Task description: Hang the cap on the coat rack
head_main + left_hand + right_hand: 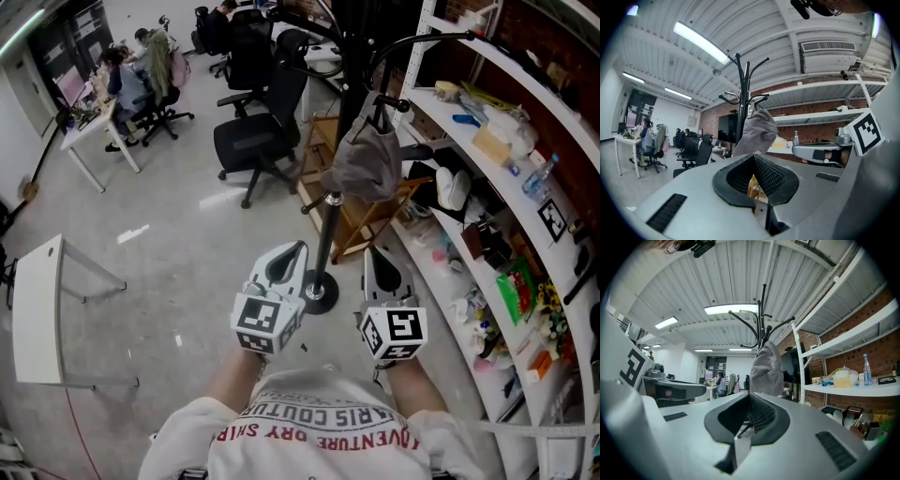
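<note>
Already the grey cap (364,167) hangs on a hook of the coat rack (325,246), ahead of and above both grippers and well apart from them. The left gripper (292,251) and right gripper (379,257) sit side by side, jaws together, gripping nothing.

Head view, person at 6 o'clock. Coat rack (326,234) stands at 12, its base between left gripper (289,251) and right gripper (377,255). Cap (364,167) hangs on a rack arm, on the 1 o'clock side. Shelving (424,47) runs along 3. Office chair (253,141) sits at 11, table (37,309) at 9.
</note>
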